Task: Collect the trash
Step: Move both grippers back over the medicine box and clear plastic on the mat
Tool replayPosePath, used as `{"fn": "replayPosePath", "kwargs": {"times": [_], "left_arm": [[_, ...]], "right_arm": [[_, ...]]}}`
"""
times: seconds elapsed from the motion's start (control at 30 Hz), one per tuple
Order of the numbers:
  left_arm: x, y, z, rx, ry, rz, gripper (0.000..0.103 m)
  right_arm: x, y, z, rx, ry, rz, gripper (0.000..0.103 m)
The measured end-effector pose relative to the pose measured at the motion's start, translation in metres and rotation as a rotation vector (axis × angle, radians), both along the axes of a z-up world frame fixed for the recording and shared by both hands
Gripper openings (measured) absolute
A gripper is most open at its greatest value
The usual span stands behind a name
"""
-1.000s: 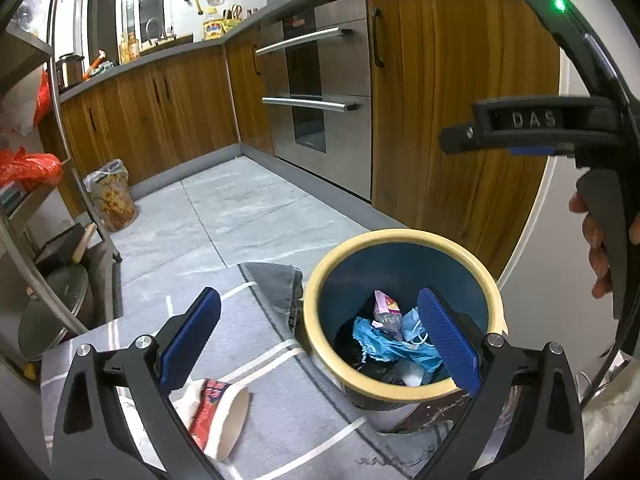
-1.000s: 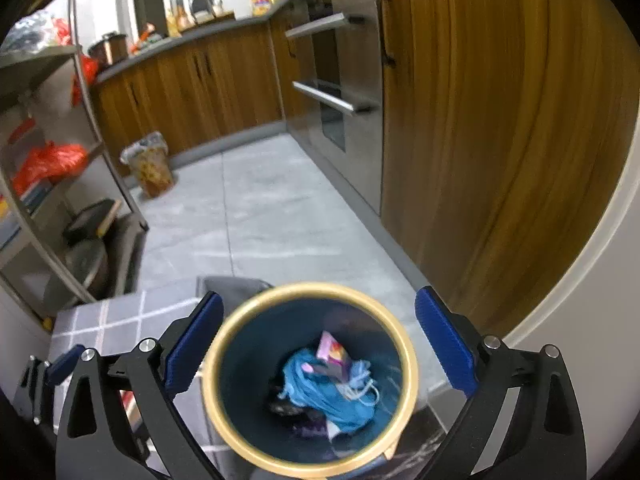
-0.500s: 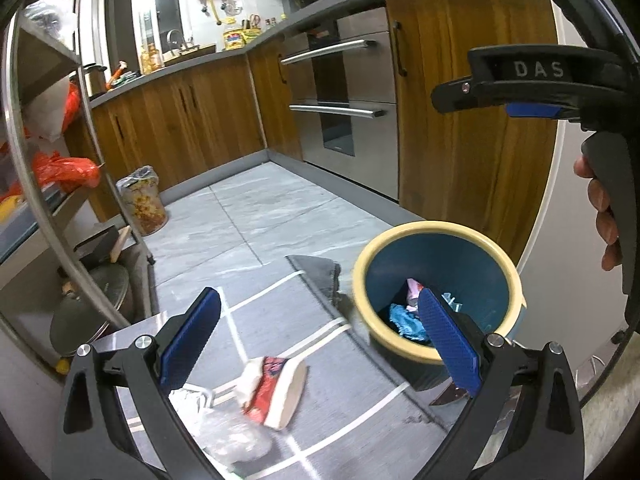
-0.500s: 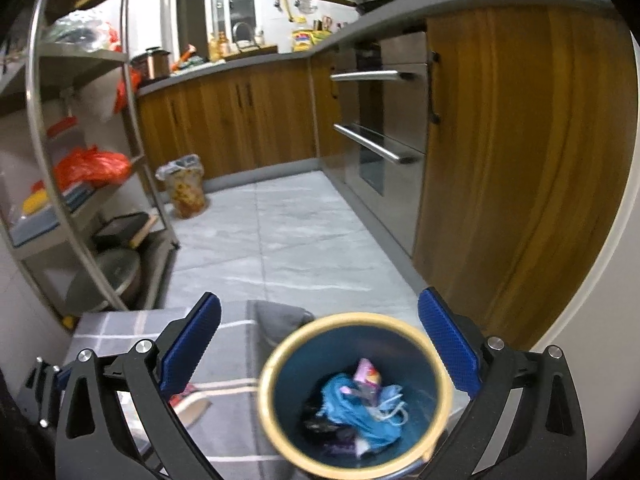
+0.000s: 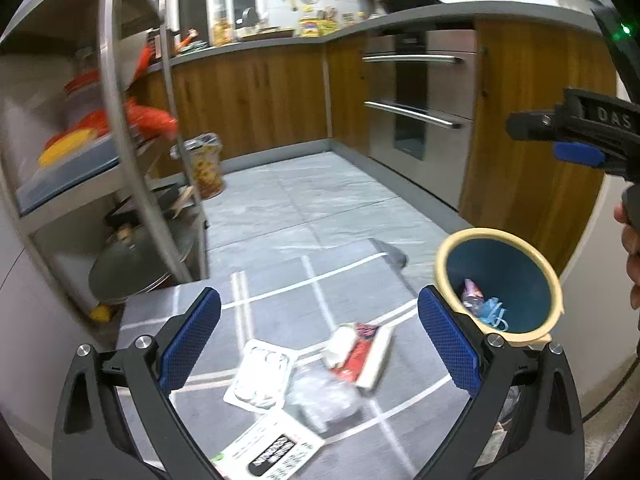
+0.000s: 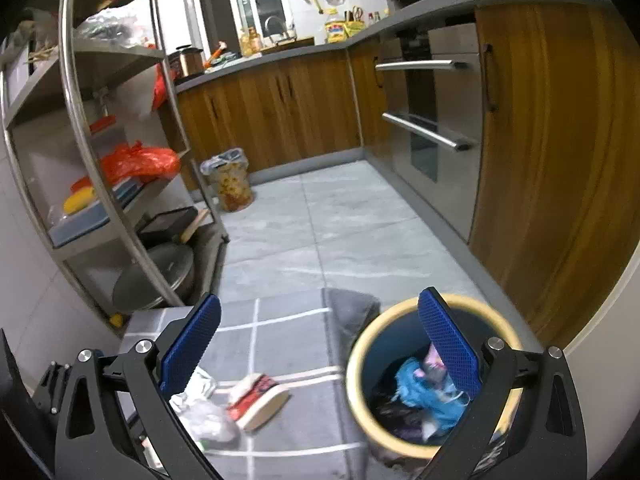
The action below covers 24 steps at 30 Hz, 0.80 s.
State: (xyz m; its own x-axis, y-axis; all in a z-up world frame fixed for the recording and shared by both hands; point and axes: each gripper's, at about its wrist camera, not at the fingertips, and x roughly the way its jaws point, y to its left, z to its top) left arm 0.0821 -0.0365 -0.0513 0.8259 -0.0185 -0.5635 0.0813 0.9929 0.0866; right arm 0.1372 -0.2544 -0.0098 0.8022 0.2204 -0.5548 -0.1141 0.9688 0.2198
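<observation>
A blue bin with a yellow rim (image 5: 548, 276) (image 6: 360, 364) stands at the right edge of a grey checked mat (image 5: 280, 280) and holds blue and pink trash. On the mat lie a crushed red-and-white paper cup (image 5: 360, 354) (image 6: 258, 400), a clear plastic tray (image 5: 260, 378), a crumpled clear bag (image 5: 324, 396) (image 6: 204, 420) and a printed white card (image 5: 276, 450). My left gripper (image 5: 320, 344) is open and empty above this trash. My right gripper (image 6: 320, 350) is open and empty, over the mat and the bin's left rim; it also shows in the left wrist view (image 5: 576, 152).
A metal shelf rack (image 5: 132, 152) (image 6: 100, 152) with pots and red bags stands on the left. Wooden cabinets and a steel oven (image 5: 420, 100) run along the back and right. A bagged waste bin (image 5: 204, 164) (image 6: 230, 180) sits on the tiled floor.
Both grippers have drawn back and left from the bin. The left view now shows the mat's trash, with the tray, bag and card newly in sight. Both stay open.
</observation>
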Motion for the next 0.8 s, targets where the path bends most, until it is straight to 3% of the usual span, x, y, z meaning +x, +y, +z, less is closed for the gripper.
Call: {"fn": "replayPosePath", "kwargs": {"times": [0.4,0.63,0.8], "left_arm": [[-0.019,0.064,-0.030,0.066,0.097,0.079,0.097],[-0.037,0.085,-0.067,0.043,0.211,0.011,0.097],[-0.036,0.087,-0.093,0.049,0.297,-0.041,0.097]], "right_arm": [[0.004,0.073,-0.028,-0.030,0.123,0.083,0.098],[0.009,0.097,-0.054,-0.022,0.210,0.111,0.098],[0.010,0.109,-0.056,-0.043,0.221,0.138,0.098]]}}
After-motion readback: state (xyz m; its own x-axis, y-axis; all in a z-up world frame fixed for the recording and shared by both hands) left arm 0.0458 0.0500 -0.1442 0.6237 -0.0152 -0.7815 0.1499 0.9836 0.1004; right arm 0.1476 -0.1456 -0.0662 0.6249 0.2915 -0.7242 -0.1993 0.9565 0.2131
